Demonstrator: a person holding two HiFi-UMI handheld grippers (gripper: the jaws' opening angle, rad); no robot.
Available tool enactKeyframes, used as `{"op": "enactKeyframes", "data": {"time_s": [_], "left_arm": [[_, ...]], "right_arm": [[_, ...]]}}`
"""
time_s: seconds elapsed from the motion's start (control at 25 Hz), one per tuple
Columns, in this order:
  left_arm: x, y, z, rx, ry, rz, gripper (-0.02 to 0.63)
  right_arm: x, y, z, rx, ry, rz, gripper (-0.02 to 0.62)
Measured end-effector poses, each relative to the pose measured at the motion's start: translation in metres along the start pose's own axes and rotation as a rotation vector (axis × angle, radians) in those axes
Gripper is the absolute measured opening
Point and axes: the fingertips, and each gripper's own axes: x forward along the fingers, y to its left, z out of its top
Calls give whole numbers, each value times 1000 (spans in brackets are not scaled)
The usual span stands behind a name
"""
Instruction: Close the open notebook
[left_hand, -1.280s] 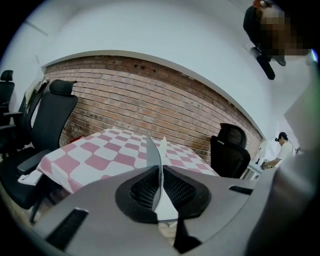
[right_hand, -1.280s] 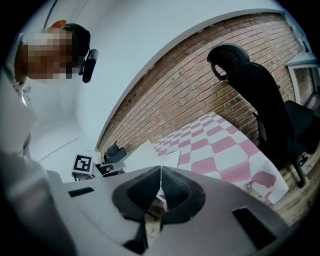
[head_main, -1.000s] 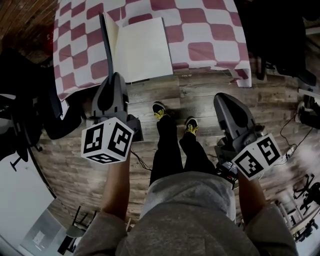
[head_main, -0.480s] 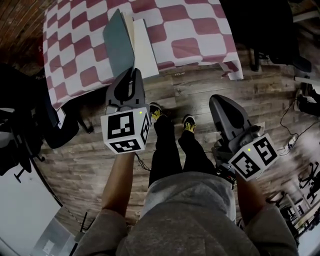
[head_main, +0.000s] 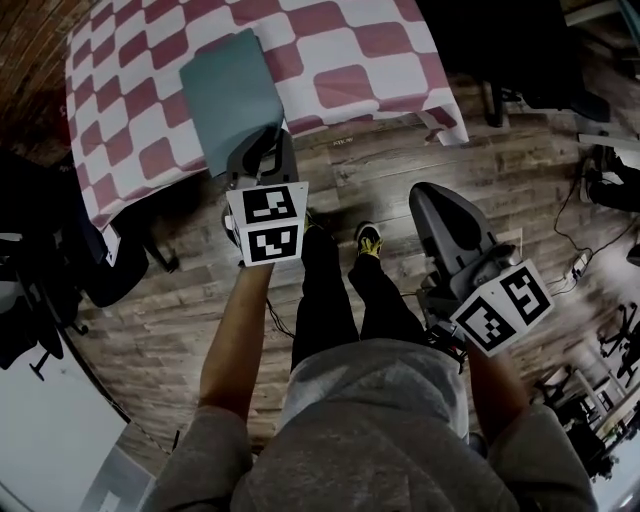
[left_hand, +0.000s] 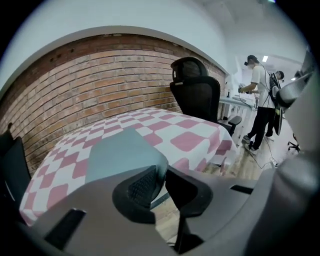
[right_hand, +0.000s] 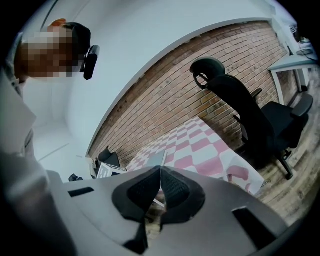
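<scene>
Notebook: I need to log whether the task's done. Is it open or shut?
Shut: the notebook shows only its teal cover, no white pages.

I'm wearing a soft grey sweatshirt, its sleeves bunching in folds and leaving my forearms bare, with slim black trousers and a dark shoe that is showing bright yellow laces.

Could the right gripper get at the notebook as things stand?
Probably, with a forward reach: the right gripper hangs shut over the floor, nothing between it and the closed notebook. Only the left gripper, whose jaws have just been opening around its near corner, crowds that edge.
</scene>
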Motion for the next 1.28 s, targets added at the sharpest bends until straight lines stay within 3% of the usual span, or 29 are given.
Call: {"op": "enactKeyframes", "data": {"time_s": [0.36, 0.52, 0.76, 0.96, 1.04, 1.2, 1.28], "left_arm": [[6, -9, -8, 87, 29, 68, 94], [2, -26, -14, 43, 51, -26, 202], [-16, -42, -20, -26, 64, -107, 204], [-54, -61, -7, -86, 16, -168, 202], [-79, -67, 1, -113, -19, -180, 181], [-148, -74, 23, -158, -132, -182, 46], [-183, -75, 35, -174, -199, -162, 14]], "right_arm": [[-23, -3, 11, -19, -32, -29, 26], [-36, 3, 13, -29, -44, -34, 26], [-52, 17, 19, -47, -65, -14, 26], [-68, 26, 31, -81, -86, 11, 26], [-77, 30, 36, -96, -94, 19, 26], [-94, 41, 46, -128, -113, 34, 26], [-102, 44, 51, -148, -123, 40, 26]]}}
